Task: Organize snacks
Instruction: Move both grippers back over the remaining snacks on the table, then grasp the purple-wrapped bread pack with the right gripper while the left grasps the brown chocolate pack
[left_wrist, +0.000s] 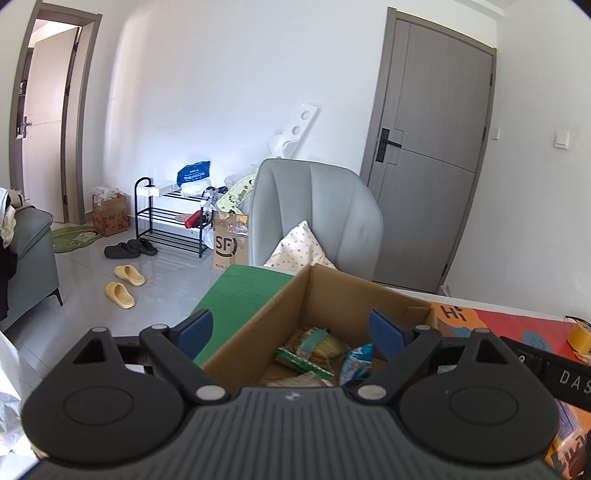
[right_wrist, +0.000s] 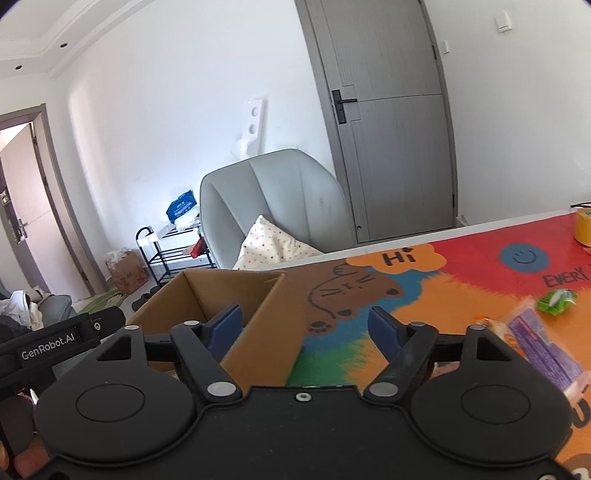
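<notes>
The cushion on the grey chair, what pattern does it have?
Cream with small scattered dots, perhaps tiny flowers. The cushion shows best in the right wrist view.

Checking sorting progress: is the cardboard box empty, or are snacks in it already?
Not empty. The left wrist view shows the open-topped box with several snack packets lying on its bottom, one of them blue.
</notes>
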